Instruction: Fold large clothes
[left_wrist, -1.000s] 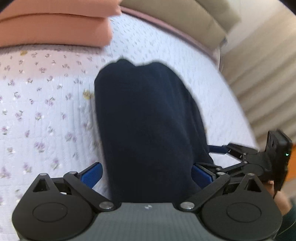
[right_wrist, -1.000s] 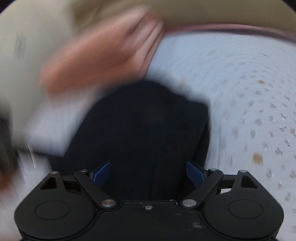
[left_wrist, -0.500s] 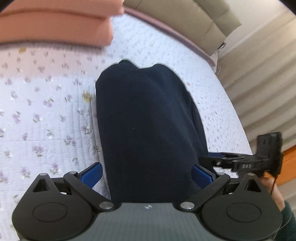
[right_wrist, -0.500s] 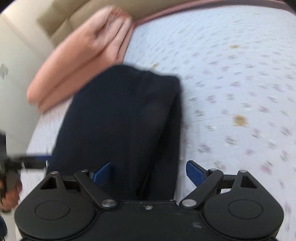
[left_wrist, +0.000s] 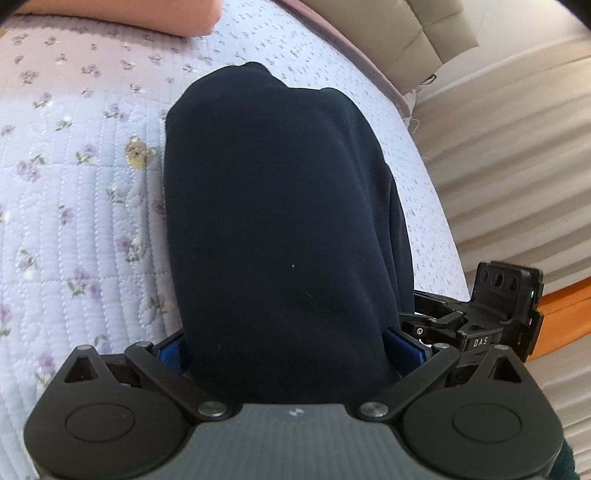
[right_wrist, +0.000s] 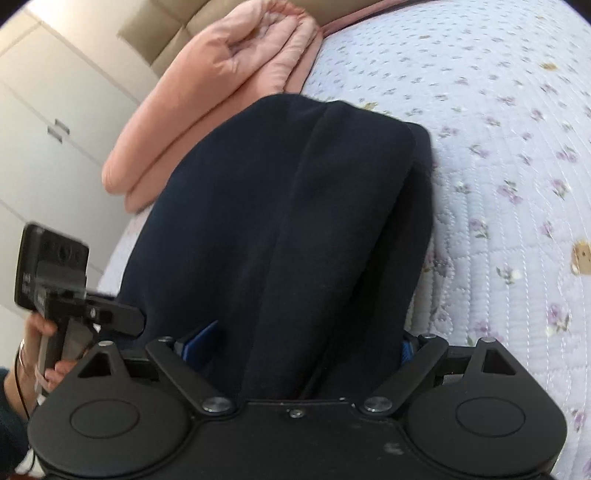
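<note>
— Purple flowers cover your quilt (left_wrist: 85, 206). It is the biggest thing, and it fills the bed from the near edge to the far end.

— What lies on it?

— Your dark blue garment (left_wrist: 280, 221) lies on the quilt in a long folded strip. It runs from your grippers away to the far end. In the right wrist view you can see a crease down its middle (right_wrist: 295, 229).

— And past it?

— A pink folded blanket (right_wrist: 218, 92) sits at the far end, just beside the garment's far edge. A tan headboard (left_wrist: 406, 33) stands behind the bed.

— How is my left gripper (left_wrist: 291, 352)?

— Its blue pads (left_wrist: 171, 352) stand wide apart, one on each side of the garment's near end. It is spread, not pinching.

— And my right gripper (right_wrist: 310, 347)?

— The same. The cloth runs between its spread pads (right_wrist: 201, 343), and they do not squeeze it. It sits just right of your left gripper.
</note>
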